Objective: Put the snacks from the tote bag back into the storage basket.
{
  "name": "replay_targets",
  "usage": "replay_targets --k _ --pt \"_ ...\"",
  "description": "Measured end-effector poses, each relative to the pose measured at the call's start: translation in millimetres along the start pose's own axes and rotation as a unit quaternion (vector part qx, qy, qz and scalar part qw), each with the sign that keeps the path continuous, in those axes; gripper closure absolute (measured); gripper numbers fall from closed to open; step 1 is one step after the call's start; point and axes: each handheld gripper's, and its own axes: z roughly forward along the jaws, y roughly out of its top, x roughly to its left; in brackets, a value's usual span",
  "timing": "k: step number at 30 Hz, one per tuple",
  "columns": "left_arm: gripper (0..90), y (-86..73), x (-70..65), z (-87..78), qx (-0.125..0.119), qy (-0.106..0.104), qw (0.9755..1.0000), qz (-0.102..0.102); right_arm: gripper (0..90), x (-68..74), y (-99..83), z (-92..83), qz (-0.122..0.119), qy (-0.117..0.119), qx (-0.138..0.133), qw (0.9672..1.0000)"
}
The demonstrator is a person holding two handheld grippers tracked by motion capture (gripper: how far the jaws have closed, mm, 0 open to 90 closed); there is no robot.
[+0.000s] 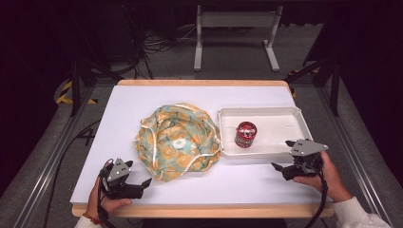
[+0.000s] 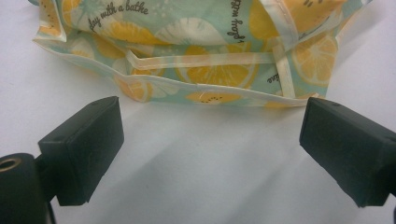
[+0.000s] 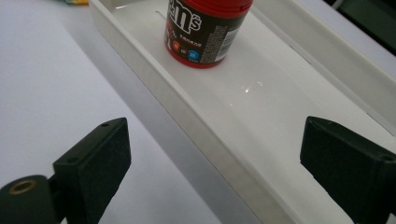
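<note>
A crumpled cloth bag (image 1: pixel 177 141) printed with lemon slices lies at the middle of the white table (image 1: pixel 119 114); its near hem with cream straps fills the top of the left gripper view (image 2: pixel 201 70). A red-lidded candy tub (image 1: pixel 245 134) stands upright in a white tray (image 1: pixel 280 116); in the right gripper view the tub (image 3: pixel 205 30) sits past the tray's near wall (image 3: pixel 187 116). My left gripper (image 1: pixel 142 184) rests near the table's front left, open, empty, just short of the bag. My right gripper (image 1: pixel 280 167) hovers open at the tray's front right corner, holding nothing.
The table's wooden edge (image 1: pixel 199 211) runs along the front. Behind the table stand a white frame's legs (image 1: pixel 235 38) and tangled cables (image 1: pixel 157 45) on a dark floor. Bare white surface lies left of the bag and in front of the tray.
</note>
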Motion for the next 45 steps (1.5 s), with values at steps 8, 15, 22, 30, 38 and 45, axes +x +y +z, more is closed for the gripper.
replay_targets --k 8,15,22,30,38,45 --pt "7.1 -0.1 0.1 -0.1 -0.001 -0.003 1.0000 -0.001 7.1 3.6 -15.9 -5.4 0.009 -0.017 -0.014 0.9997" --pt "7.1 -0.2 0.7 0.2 -0.002 -0.004 1.0000 -0.001 5.9 8.3 -33.9 -11.9 0.021 -0.032 -0.033 0.9987" --pt "7.1 0.6 0.3 0.1 -0.006 -0.004 1.0000 -0.003 5.7 11.2 -49.9 -16.1 0.035 -0.038 -0.044 0.9977" --pt "7.1 1.1 0.1 -0.4 -0.007 -0.004 1.0000 0.000 5.9 14.1 -65.0 -23.1 0.059 -0.040 -0.061 0.9956" --pt "7.1 1.2 0.6 0.3 -0.006 -0.005 1.0000 -0.002 5.9 11.0 -69.1 -24.7 0.075 -0.040 -0.072 0.9938" --pt "7.1 2.1 1.5 1.1 -0.009 -0.007 0.9999 0.001 5.9 12.0 -68.9 -24.6 0.073 -0.039 -0.071 0.9940"
